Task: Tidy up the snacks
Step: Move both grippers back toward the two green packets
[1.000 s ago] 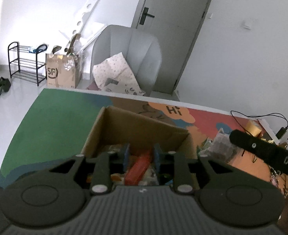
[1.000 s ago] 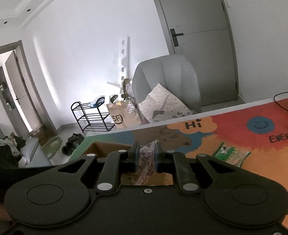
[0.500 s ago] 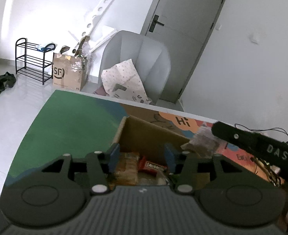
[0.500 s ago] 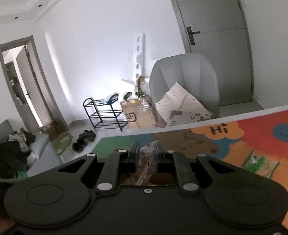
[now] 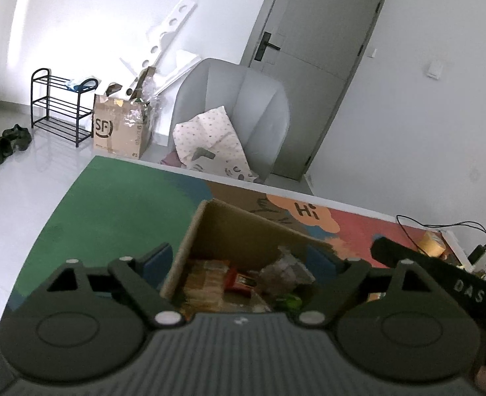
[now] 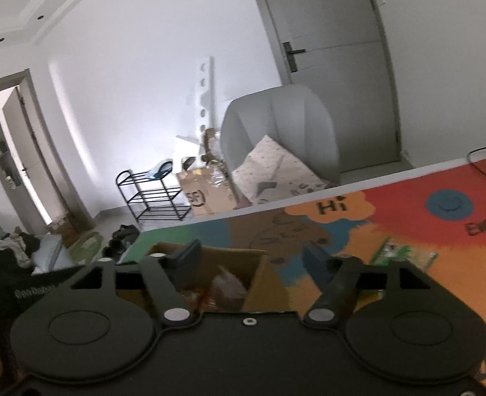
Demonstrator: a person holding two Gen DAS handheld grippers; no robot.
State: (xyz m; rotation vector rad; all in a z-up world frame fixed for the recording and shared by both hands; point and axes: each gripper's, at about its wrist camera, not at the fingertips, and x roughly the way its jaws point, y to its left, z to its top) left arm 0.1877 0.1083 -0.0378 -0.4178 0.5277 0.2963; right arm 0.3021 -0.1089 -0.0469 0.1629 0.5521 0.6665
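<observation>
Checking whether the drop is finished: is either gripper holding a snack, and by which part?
Neither. Left gripper and right gripper are opening, pads bare, above the cardboard box; the clear packet lies inside.

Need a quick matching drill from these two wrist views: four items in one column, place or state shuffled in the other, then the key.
Things:
1. cardboard box
2. green snack packet
3. spotted cushion
4. shoe rack

Place or state:
A. on the grey armchair
B. on the floor by the wall, beside a taped carton
C. open on the table mat, snacks inside
D. flat on the mat, outside the box, right of it in the right wrist view

Pairs: 1-C, 2-D, 3-A, 4-B
</observation>
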